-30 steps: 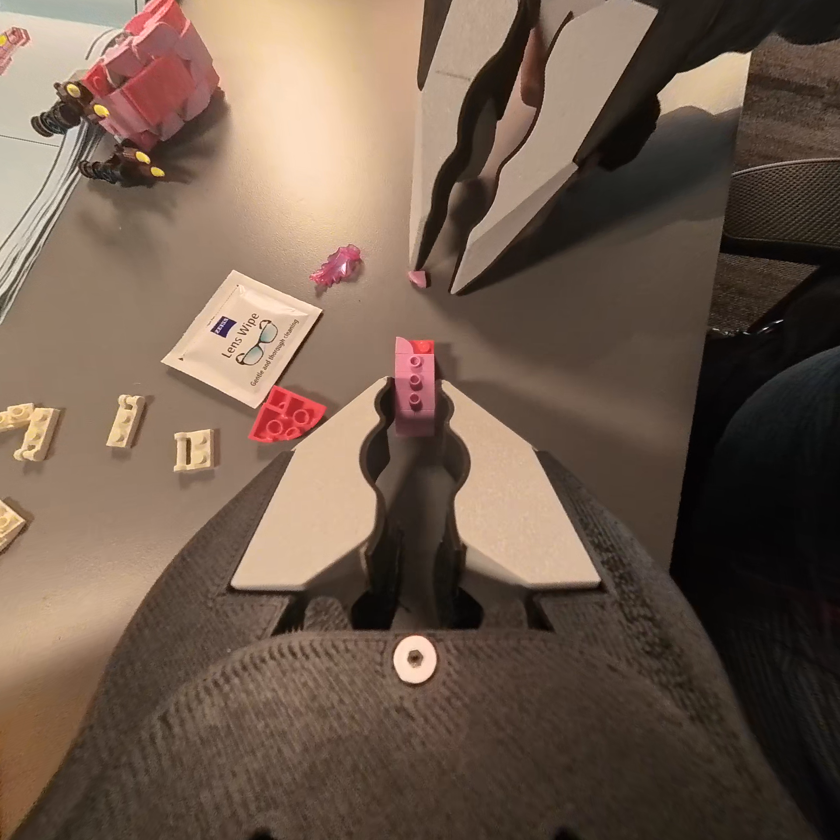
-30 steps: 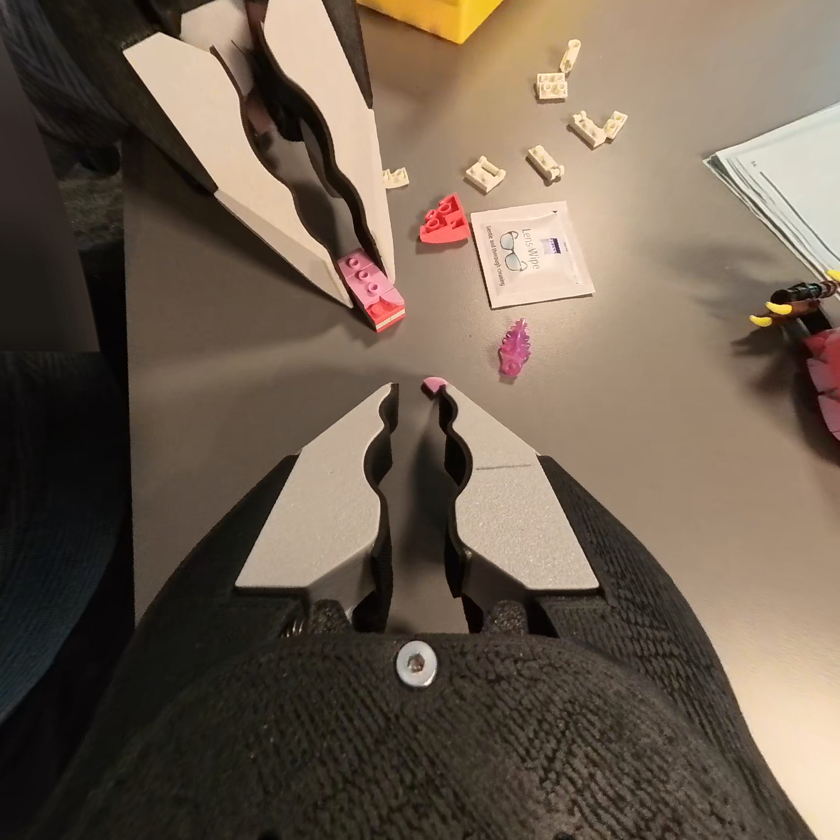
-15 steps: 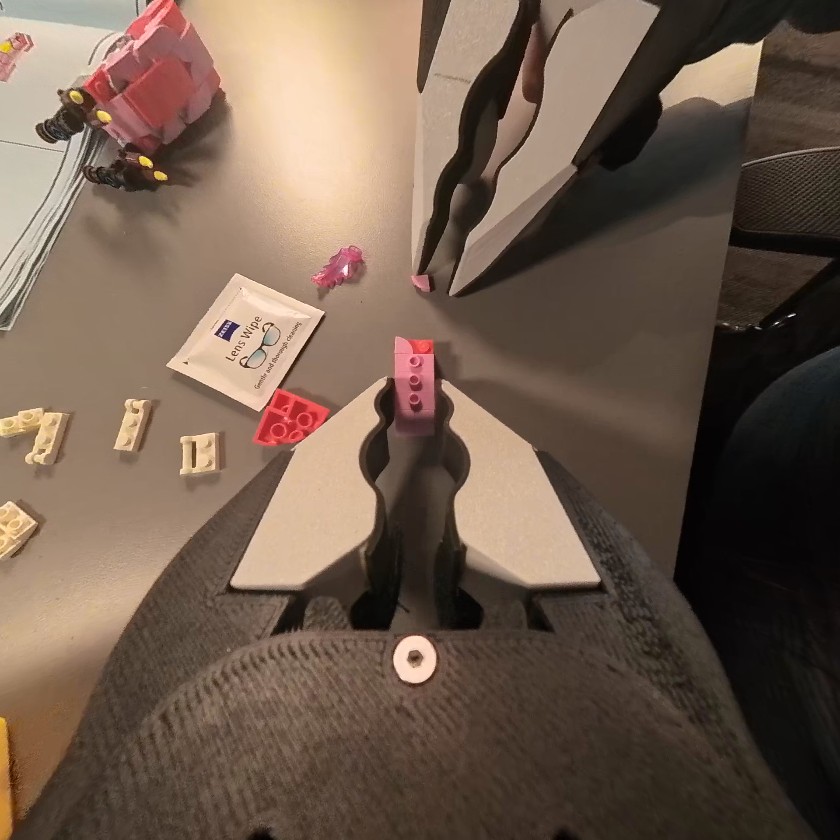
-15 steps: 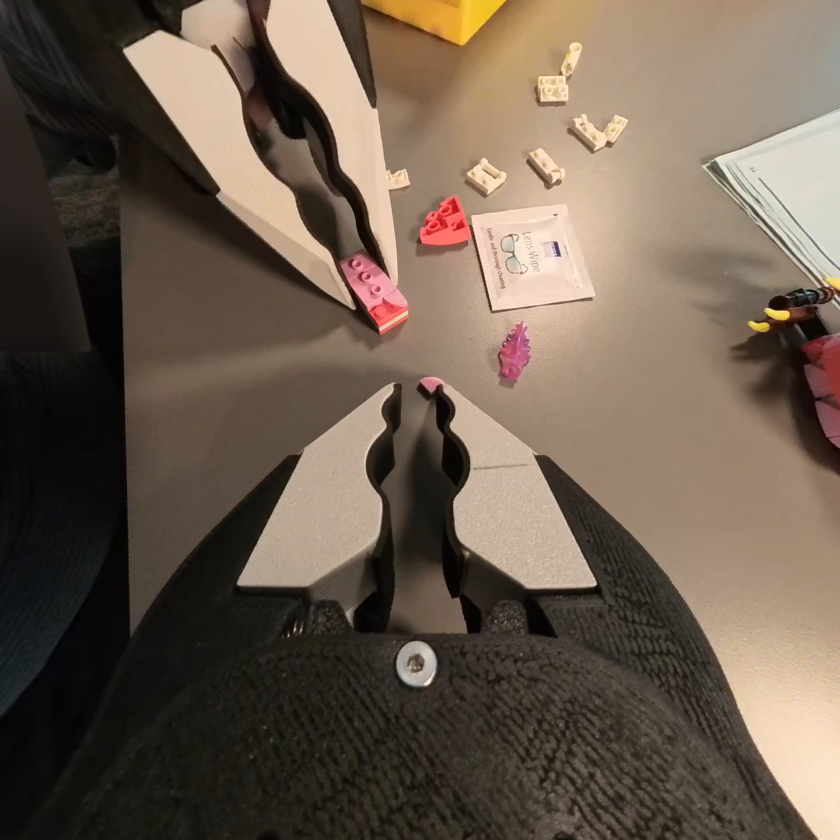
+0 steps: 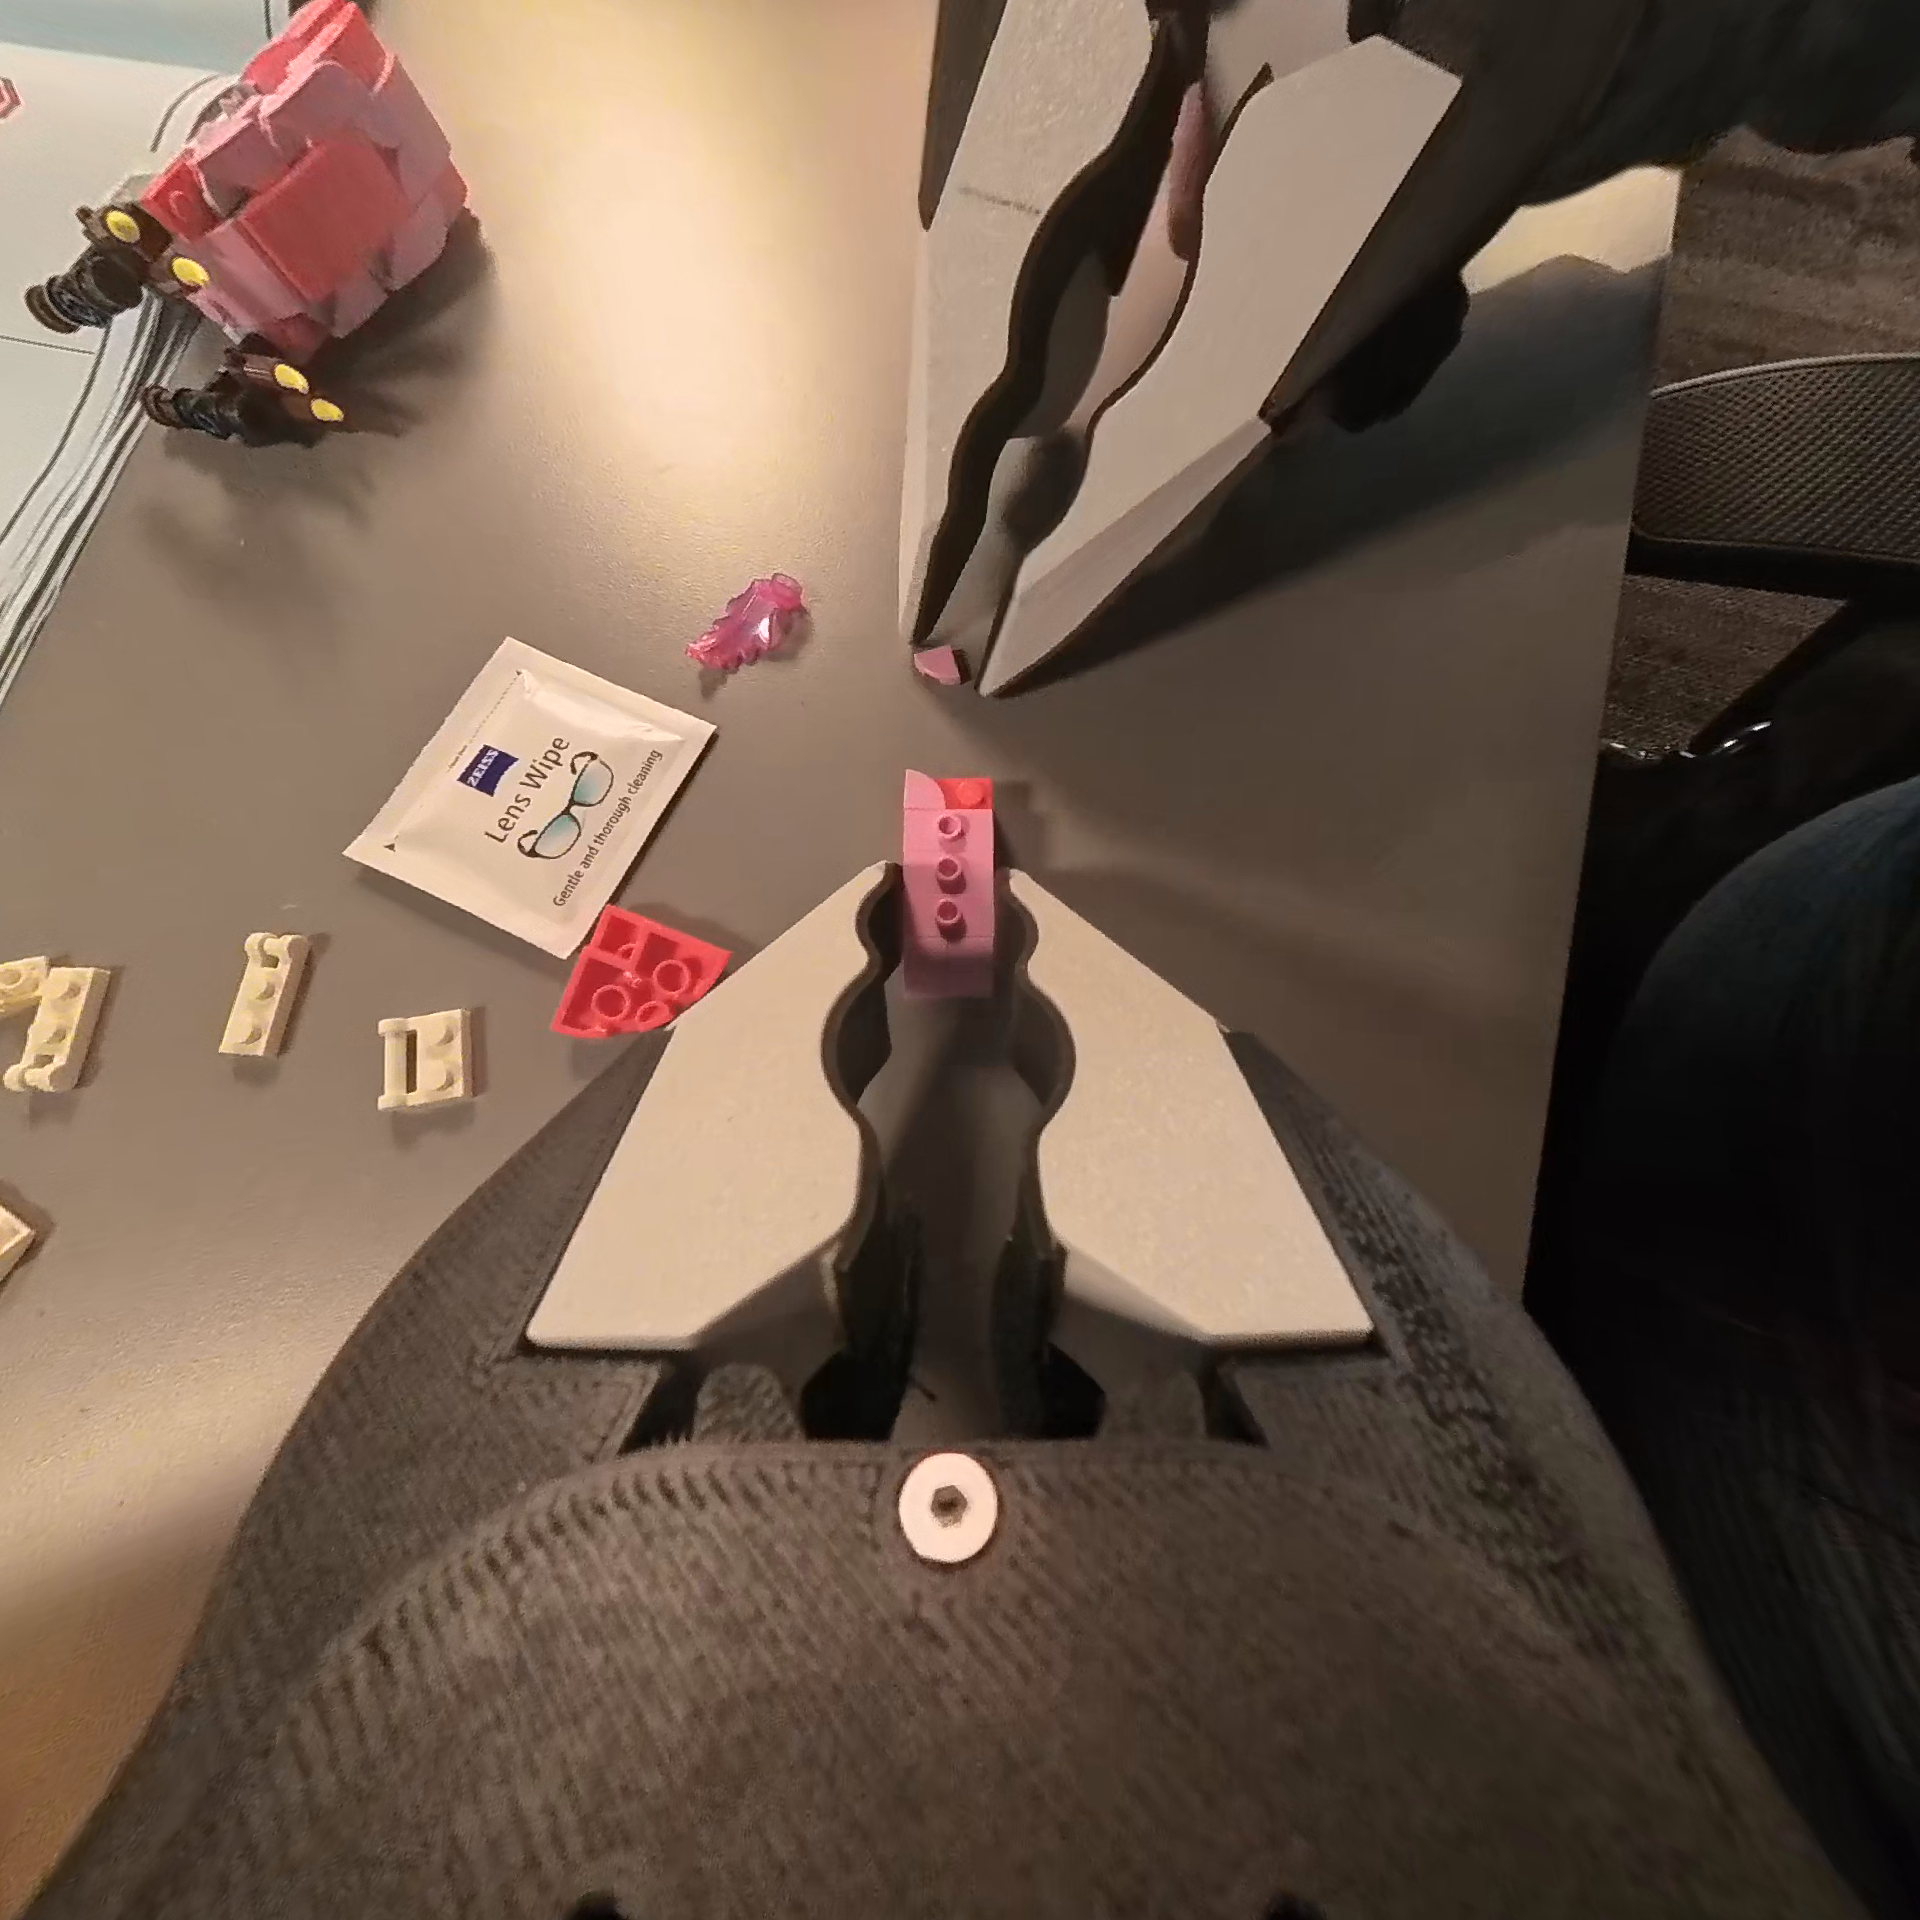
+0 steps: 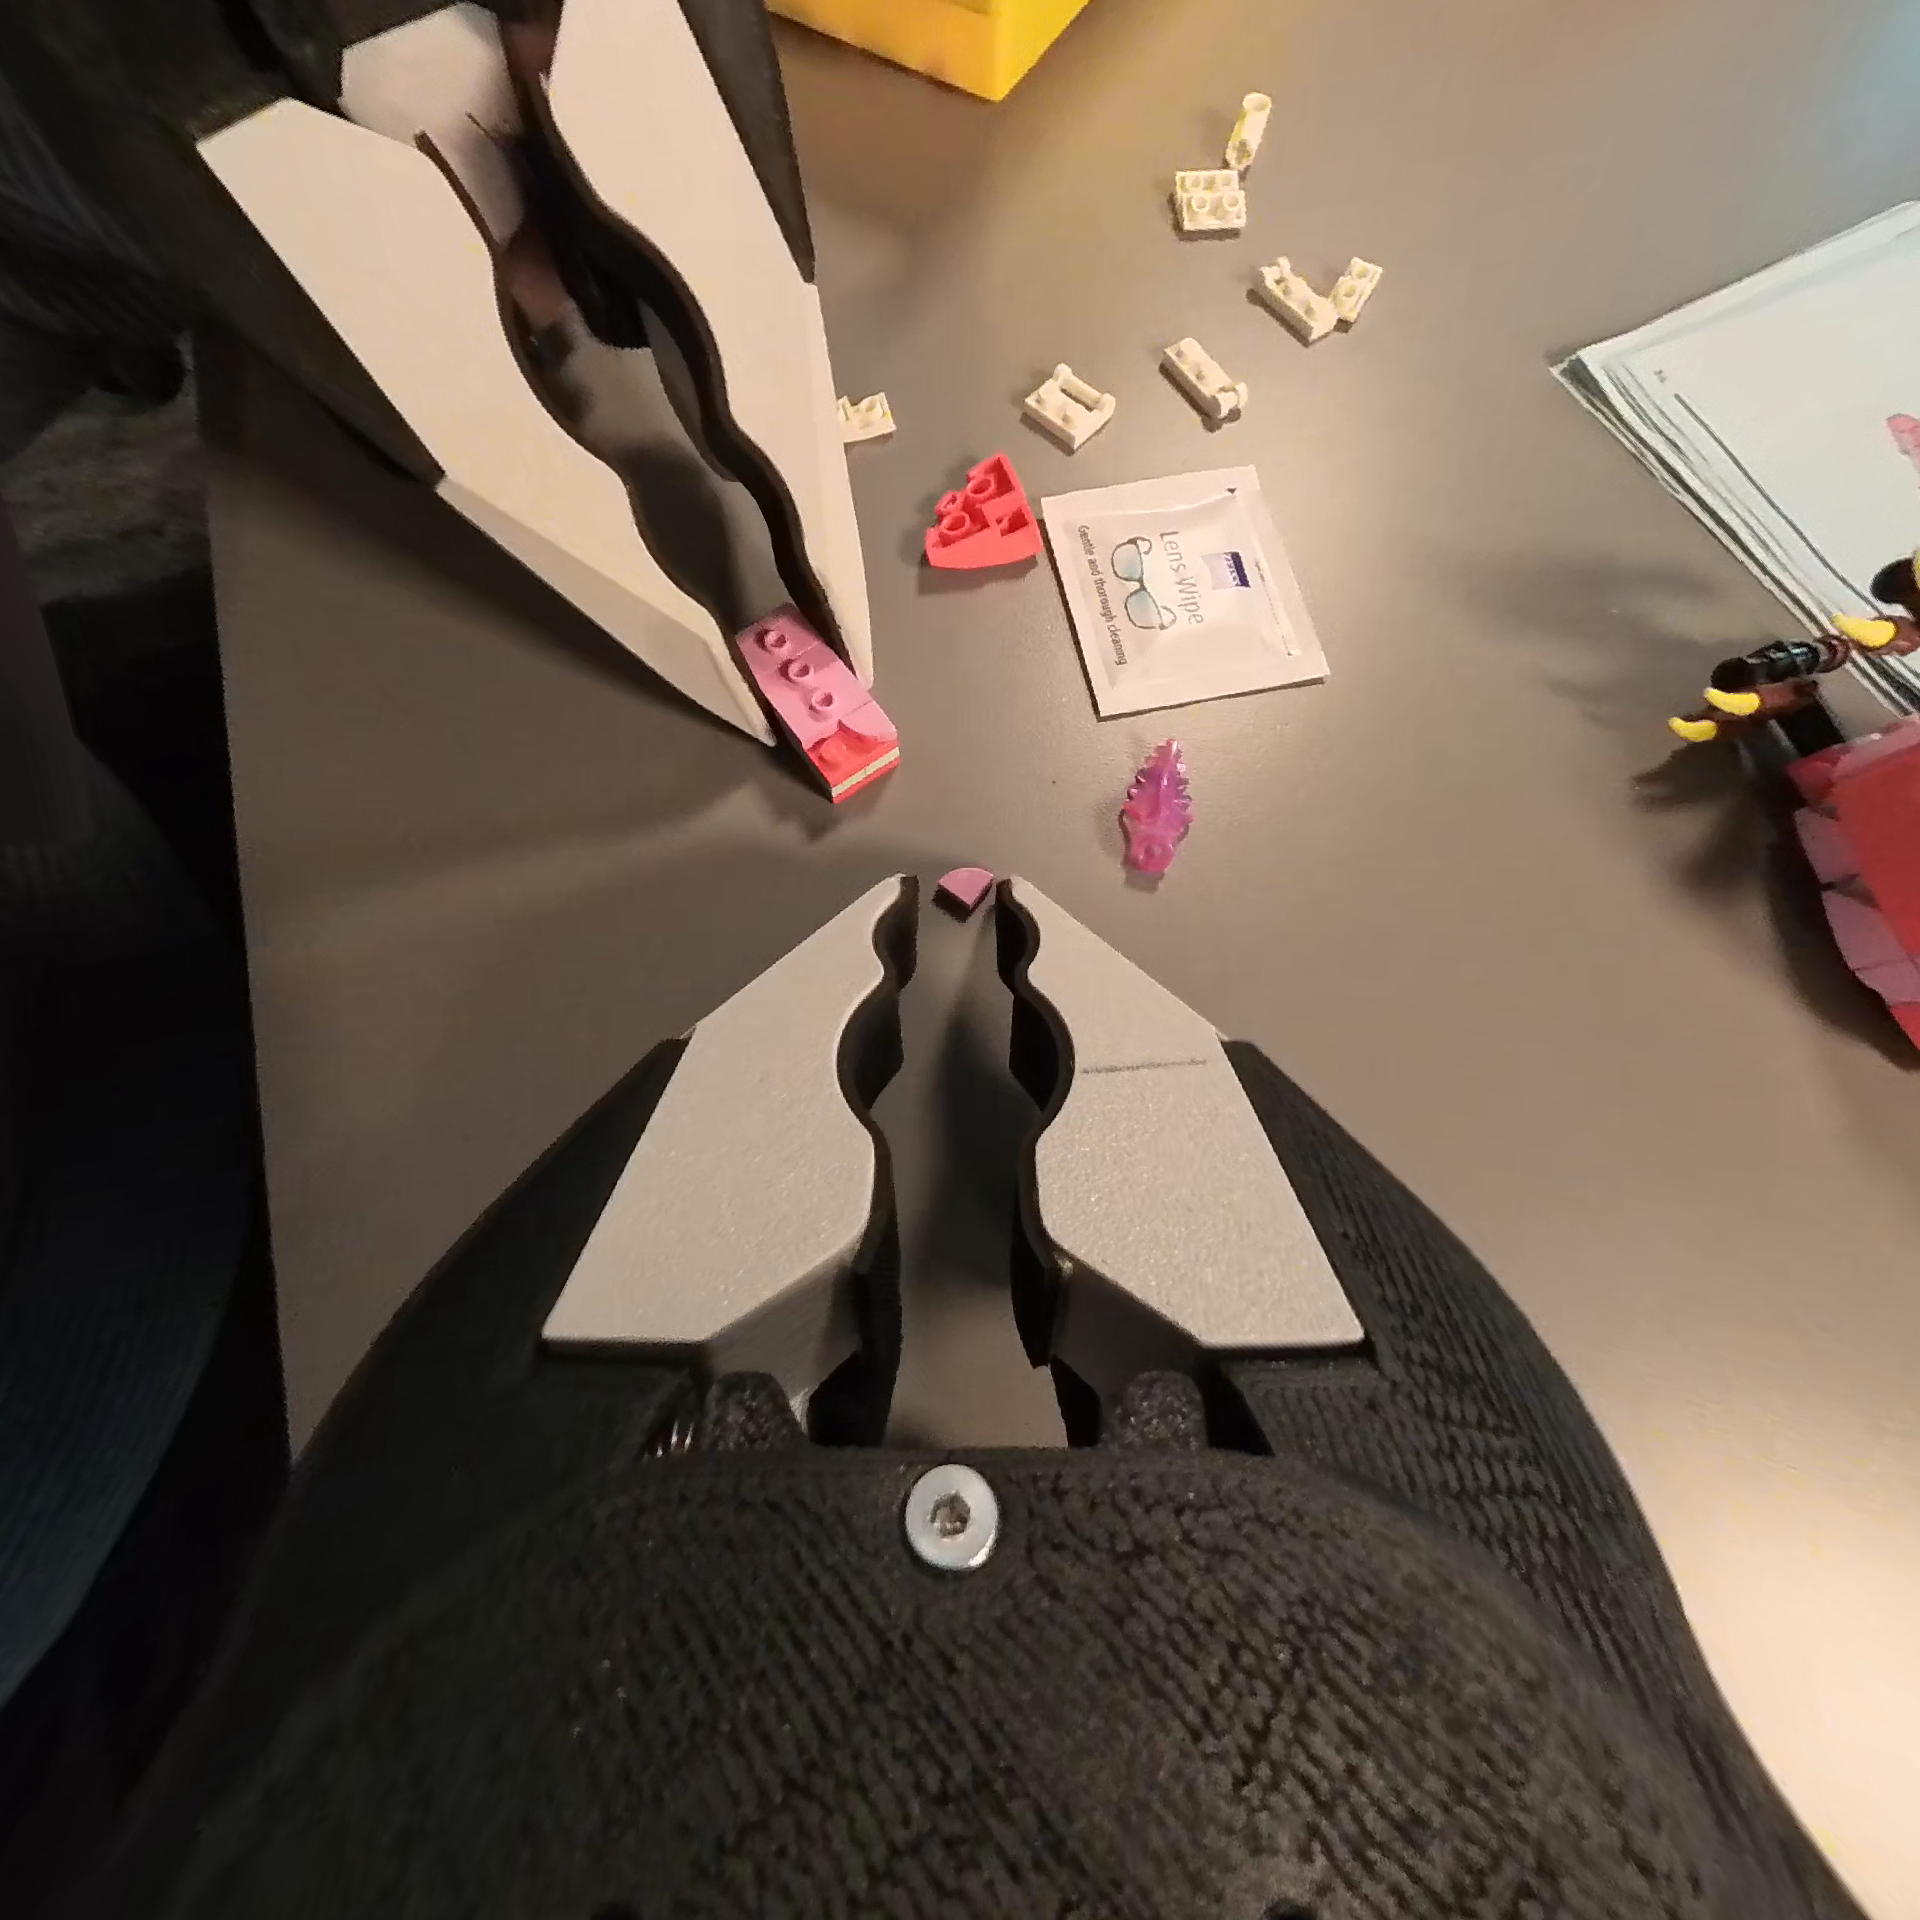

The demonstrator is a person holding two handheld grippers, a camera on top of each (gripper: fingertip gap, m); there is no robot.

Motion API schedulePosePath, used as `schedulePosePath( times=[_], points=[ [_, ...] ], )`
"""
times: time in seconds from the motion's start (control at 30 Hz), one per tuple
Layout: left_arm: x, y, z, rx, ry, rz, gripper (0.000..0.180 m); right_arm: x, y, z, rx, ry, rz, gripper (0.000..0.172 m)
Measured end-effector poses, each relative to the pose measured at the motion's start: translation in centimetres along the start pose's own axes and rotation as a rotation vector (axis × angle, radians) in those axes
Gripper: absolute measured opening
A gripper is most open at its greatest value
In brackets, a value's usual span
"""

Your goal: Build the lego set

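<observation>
Your left gripper is clamped, both pads pressed on a pink brick stack that juts past the tips. Your right gripper tips down at the table, fingers narrowly parted around a small pink tile, not pressing it.

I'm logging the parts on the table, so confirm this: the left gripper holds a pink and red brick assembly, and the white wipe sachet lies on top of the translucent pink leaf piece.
One thing is wrong. The white wipe sachet lies flat beside the translucent pink leaf piece, apart from it, as the right wrist view shows. The left gripper does hold the pink and red brick assembly.
</observation>
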State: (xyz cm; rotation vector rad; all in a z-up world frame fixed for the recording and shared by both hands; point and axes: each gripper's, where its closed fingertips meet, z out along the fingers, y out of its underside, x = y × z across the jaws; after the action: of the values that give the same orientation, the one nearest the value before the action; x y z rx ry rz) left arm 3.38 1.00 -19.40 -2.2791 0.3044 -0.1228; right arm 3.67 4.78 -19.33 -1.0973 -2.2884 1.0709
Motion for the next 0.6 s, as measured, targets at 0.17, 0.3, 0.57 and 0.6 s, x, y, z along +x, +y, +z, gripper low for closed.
schedulePosePath(
  times=[0.17,0.3,0.57,0.6],
  points=[
    [0.0,0.0,0.0,0.001,0.002,-0.001,0.016,0.4,0.2,-0.2,-0.008,0.020,0.012,0.013],
    [0.0,0.0,0.0,0.002,0.000,-0.002,0.016,1.5,0.5,-0.6,-0.024,0.062,0.025,0.013],
    [0.0,0.0,0.0,0.003,-0.002,-0.004,0.016,0.4,-0.3,0.0,0.001,0.046,0.095,0.018],
    [0.0,0.0,0.0,0.004,-0.002,-0.004,0.016,0.5,-0.2,0.2,-0.003,0.059,0.094,0.018]
  ],
)
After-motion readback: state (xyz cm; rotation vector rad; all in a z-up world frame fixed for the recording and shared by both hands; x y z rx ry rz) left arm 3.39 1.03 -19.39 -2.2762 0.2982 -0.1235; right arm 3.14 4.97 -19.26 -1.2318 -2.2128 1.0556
